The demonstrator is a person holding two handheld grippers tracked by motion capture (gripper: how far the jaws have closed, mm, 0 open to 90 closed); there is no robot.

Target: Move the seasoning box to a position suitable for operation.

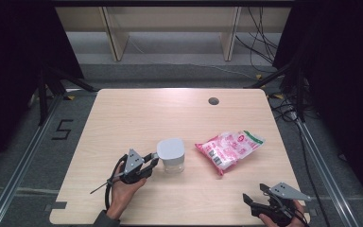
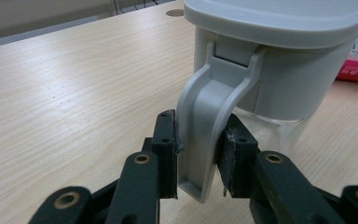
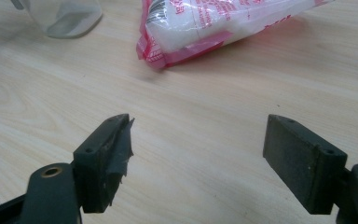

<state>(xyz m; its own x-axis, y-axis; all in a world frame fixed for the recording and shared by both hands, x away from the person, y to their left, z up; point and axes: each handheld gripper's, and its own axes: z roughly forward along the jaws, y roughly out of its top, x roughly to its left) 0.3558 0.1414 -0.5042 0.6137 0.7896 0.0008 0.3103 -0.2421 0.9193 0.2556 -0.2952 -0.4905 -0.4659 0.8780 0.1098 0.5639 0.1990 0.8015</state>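
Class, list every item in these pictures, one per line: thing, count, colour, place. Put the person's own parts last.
jug: one, clear body with grey lid, middle of the table.
jug handle: one, grey, between the left gripper's pads.
bag: one, pink and white, lying right of the jug.
table: one, light wood.
cable hole: one, grey, far edge of the table.
left gripper: one, black, shut on the jug handle.
right gripper: one, black, open, near right corner.
left hand: one, holding the left gripper.
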